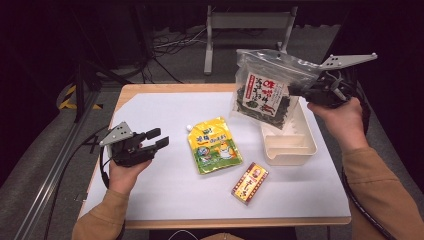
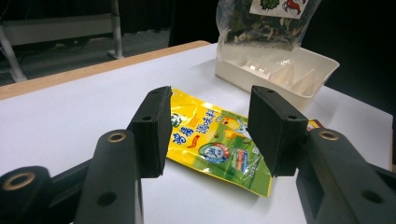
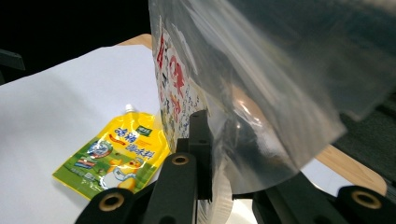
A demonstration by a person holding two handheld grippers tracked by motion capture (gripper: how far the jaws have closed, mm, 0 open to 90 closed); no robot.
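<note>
The right gripper (image 1: 300, 89) has its jaws clamped on the edge of a clear bag of dried greens (image 1: 262, 90), which hangs in the air directly above the white tray (image 1: 295, 147) at the table's two o'clock corner. The bag's long side runs roughly top to bottom, its lower edge just over the tray's near-left wall — so I'd judge the coming move is a lowering, and it turns on the bag staying square over that opening. The left gripper (image 1: 156, 138) sits at eight o'clock, jaws partly open with nothing between them, pointing toward the yellow spouted pouch (image 1: 215, 145) lying flat mid-table. A small red-and-yellow box (image 1: 250, 183) lies at five o'clock.
</note>
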